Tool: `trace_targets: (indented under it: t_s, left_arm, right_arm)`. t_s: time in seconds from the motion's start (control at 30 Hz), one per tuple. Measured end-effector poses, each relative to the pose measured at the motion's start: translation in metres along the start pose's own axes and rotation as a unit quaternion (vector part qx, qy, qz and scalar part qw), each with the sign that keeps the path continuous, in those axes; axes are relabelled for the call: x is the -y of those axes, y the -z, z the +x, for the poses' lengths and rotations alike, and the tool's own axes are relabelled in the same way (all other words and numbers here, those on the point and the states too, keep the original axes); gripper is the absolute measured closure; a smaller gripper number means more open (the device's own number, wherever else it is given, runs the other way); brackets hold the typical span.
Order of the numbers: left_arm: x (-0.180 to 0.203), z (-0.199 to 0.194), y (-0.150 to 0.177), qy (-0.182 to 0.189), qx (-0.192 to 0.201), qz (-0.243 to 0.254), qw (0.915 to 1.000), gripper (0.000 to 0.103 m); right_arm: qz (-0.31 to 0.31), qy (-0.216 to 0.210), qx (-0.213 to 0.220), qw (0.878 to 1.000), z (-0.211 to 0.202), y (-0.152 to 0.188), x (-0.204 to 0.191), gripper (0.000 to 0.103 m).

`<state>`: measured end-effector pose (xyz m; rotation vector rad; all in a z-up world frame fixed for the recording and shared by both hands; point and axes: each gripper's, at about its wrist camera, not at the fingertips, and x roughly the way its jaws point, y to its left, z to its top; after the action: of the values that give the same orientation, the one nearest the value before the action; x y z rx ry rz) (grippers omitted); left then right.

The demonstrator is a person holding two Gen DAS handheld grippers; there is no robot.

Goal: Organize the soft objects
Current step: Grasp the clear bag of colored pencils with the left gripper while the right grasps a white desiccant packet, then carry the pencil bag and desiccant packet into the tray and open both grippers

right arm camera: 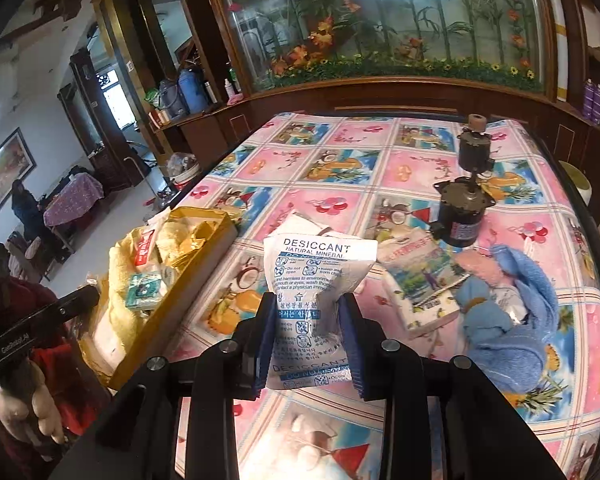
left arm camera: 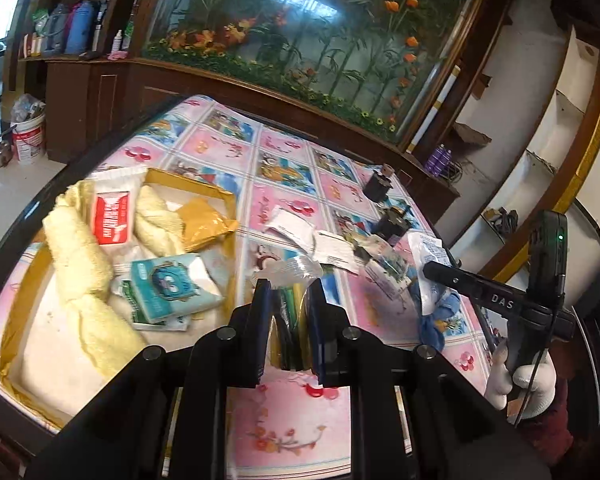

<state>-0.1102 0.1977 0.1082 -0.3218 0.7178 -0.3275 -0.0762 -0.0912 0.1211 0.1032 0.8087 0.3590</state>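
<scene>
Flanking desiccant pouch (right arm camera: 312,304): motors (right arm camera: 462,216), towel (right arm camera: 516,320).

Black hand-held gripper (left arm camera: 288,304) frames with blue pads (right arm camera: 266,344), silver screws, white gloves, red sleeves.

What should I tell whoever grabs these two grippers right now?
Left gripper: shut on a clear plastic packet of green and yellow pieces, above the table.
Right gripper: shut on a white desiccant pouch.
Done: yellow towel, red-and-white sachet and teal tissue pack lie in the gold cardboard box.
Left: both held packets, the blue towel and the printed tissue pack on the floral tablecloth.
</scene>
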Motion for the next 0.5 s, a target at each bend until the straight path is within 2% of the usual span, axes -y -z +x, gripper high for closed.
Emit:
trace_targets:
  t_s: [0.23, 0.5]
  left_arm:
    - [-0.064, 0.000, -0.002, -0.066, -0.006, -0.044, 0.9968, 0.088]
    - [-0.113, 0.015, 0.003, -0.130, -0.028, -0.071, 0.9886, 0.088]
  right_arm:
    - [-0.017, -0.069, -0.032, 0.997, 0.026, -0.007, -0.057, 0.070]
    - [-0.046, -0.136, -0.093, 0.985, 0.074, -0.005, -0.135, 0.070]
